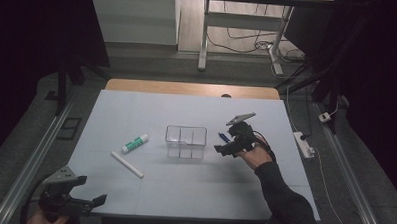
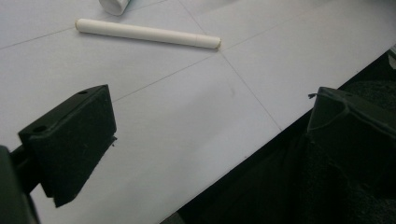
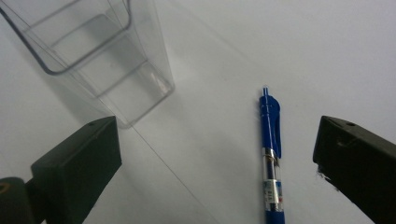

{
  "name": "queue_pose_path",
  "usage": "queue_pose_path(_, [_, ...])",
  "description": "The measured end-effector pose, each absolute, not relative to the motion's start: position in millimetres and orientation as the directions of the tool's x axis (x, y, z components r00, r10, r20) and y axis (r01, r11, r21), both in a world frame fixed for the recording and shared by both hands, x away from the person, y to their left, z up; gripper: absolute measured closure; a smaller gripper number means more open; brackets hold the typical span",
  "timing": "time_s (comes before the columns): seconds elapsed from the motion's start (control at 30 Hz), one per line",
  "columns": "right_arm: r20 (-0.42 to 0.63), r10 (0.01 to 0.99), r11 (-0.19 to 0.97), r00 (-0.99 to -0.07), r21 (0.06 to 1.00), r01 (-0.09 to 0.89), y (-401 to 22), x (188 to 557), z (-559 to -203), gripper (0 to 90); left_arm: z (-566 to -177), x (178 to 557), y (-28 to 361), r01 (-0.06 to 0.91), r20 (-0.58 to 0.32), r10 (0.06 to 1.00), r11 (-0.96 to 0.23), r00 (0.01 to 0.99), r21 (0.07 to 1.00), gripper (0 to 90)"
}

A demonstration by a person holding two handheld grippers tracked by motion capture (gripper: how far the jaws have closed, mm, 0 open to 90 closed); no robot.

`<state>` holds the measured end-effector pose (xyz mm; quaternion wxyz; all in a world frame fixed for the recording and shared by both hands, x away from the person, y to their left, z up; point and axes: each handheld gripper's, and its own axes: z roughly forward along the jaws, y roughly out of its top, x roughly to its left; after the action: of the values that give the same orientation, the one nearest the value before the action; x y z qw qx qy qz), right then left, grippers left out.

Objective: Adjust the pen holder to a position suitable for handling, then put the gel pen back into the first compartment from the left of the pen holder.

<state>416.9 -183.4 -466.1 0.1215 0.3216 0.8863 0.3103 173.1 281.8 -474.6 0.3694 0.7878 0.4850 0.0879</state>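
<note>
A blue click pen [image 3: 271,154] lies on the white table between the wide jaws of my right gripper [image 3: 217,158], and neither pad touches it. In the high view that right gripper [image 1: 223,143] is open and sits just right of a clear, empty divided box [image 1: 186,136], with the blue pen [image 1: 224,137] at its jaws. The clear box [image 3: 93,51] stands upright ahead of the left jaw. My left gripper [image 1: 91,189] hovers open at the table's near left corner, holding nothing. Its jaws [image 2: 210,135] straddle the table edge.
A white stick-shaped marker [image 1: 127,164] lies left of the box, and a glue stick with a green label [image 1: 135,143] lies beyond it. The white marker [image 2: 147,33] is ahead of the left gripper. The white sheet [image 1: 194,187] covers the table; a power strip [image 1: 304,144] lies on the floor off its right edge.
</note>
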Motion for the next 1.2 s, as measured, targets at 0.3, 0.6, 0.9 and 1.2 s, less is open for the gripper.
queue_pose_path(0.3, [-0.033, 0.681, 0.605, -0.731, 0.588, 0.537, -197, 427, -475, 0.0, -475, 173, 283, 0.701, -0.226, 0.827, -0.254, 0.515, 0.667, 1.3])
queue_pose_path(0.6, [-0.077, 0.711, 0.624, -0.699, 0.529, 0.576, -211, 434, -484, 0.0, -475, 174, 283, 0.701, -0.229, 0.826, -0.253, 0.515, 0.667, 1.3])
queue_pose_path(0.9, [-0.056, 0.729, 0.623, -0.682, 0.465, 0.629, -238, 435, -499, 0.0, -475, 174, 284, 0.702, -0.233, 0.825, -0.25, 0.515, 0.667, 1.3])
queue_pose_path(1.2, [-0.022, 0.722, 0.628, -0.692, 0.441, 0.641, -255, 426, -504, 13.6, -475, 174, 283, 0.703, -0.234, 0.824, -0.251, 0.515, 0.665, 1.3])
